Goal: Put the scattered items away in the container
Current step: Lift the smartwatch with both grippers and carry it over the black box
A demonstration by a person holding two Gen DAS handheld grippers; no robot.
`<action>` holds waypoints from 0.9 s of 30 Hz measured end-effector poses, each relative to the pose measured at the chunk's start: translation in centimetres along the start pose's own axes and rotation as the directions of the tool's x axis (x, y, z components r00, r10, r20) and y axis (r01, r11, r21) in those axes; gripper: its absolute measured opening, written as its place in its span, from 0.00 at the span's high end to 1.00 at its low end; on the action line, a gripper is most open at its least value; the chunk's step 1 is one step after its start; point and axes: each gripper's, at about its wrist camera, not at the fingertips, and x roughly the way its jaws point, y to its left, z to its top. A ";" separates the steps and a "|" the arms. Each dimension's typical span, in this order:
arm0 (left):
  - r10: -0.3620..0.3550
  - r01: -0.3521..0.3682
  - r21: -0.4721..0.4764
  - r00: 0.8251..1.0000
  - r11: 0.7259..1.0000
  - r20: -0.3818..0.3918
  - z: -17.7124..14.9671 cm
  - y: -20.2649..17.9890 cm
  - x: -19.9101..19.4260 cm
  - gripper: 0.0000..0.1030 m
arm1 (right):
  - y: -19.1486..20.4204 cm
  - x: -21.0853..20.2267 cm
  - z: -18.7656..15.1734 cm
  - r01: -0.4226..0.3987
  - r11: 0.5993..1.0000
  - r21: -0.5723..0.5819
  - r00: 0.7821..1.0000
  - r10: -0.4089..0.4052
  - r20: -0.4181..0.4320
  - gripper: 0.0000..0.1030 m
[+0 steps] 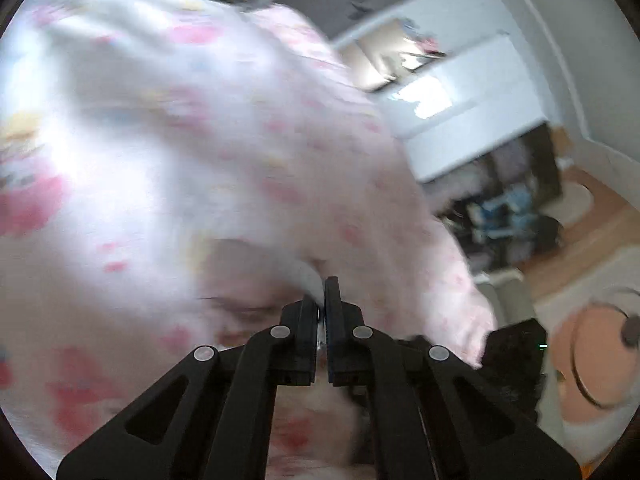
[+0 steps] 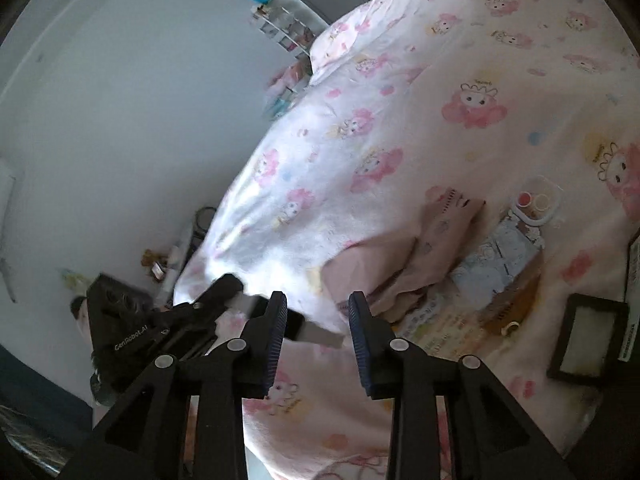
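Pink cartoon-print duvet (image 2: 400, 128) on bed; white wall (image 2: 120, 100) beside.

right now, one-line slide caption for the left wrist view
Left hand-held gripper shut on a fold of the pink cartoon-print blanket, lifting it.

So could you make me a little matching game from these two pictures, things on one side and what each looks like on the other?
Things:
1. left gripper
2. right gripper
3. quilt
4. flat tray

Descriptions:
A. white with pink cartoon figures
B. black rim, pale inside, lying on the bed
C. shut on a fold of the quilt
D. open, nothing between its fingers

Pairs: 1-C, 2-D, 3-A, 4-B
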 end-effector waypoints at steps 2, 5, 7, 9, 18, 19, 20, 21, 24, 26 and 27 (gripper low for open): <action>0.092 -0.094 -0.073 0.995 0.993 -0.024 -0.9 4.0 -0.1 0.99 | -1.0 2.3 -0.3 0.009 0.999 0.040 0.996 -0.005 -0.089 0.70; 0.150 -0.148 -0.145 0.989 0.978 0.006 -2.3 7.5 -2.0 0.99 | -1.4 6.7 -1.3 0.030 0.995 0.093 0.971 -0.006 -0.240 0.70; 0.188 -0.180 -0.161 0.982 0.970 0.032 -2.6 8.4 -3.0 0.99 | -0.8 8.5 -1.9 0.009 0.993 0.118 0.958 0.025 -0.286 0.70; 0.204 -0.194 -0.177 0.978 0.965 0.044 -2.5 9.1 -3.5 0.99 | 0.1 10.2 -2.7 0.001 0.989 0.149 0.941 0.050 -0.336 0.70; 0.266 -0.248 -0.196 0.961 0.949 0.070 -2.5 10.0 -4.3 0.99 | 0.2 14.9 -6.2 0.082 0.937 0.340 0.922 0.058 -0.383 0.66; 0.272 -0.255 -0.192 0.960 0.948 0.067 -2.6 10.1 -4.2 0.99 | 0.1 15.4 -6.2 0.096 0.931 0.352 0.927 0.045 -0.372 0.66; 0.280 -0.264 -0.191 0.958 0.946 0.066 -2.9 10.3 -4.4 0.99 | 0.0 16.0 -6.1 0.107 0.928 0.356 0.936 0.027 -0.352 0.66; 0.281 -0.265 -0.195 0.957 0.944 0.064 -2.9 10.5 -4.5 0.99 | -0.1 16.3 -6.0 0.114 0.926 0.359 0.943 0.013 -0.334 0.66; 0.285 -0.269 -0.196 0.957 0.943 0.057 -3.0 10.5 -4.6 0.99 | -0.1 17.4 -5.8 0.114 0.925 0.362 0.963 -0.013 -0.268 0.65; 0.285 -0.271 -0.180 0.957 0.946 0.056 -3.1 9.9 -4.8 0.99 | 0.5 18.1 -5.9 0.129 0.943 0.306 0.960 -0.042 -0.275 0.82; 0.279 -0.266 -0.167 0.959 0.949 0.058 -3.2 9.5 -5.0 0.99 | 0.8 18.0 -6.0 0.131 0.950 0.284 0.959 -0.049 -0.278 0.94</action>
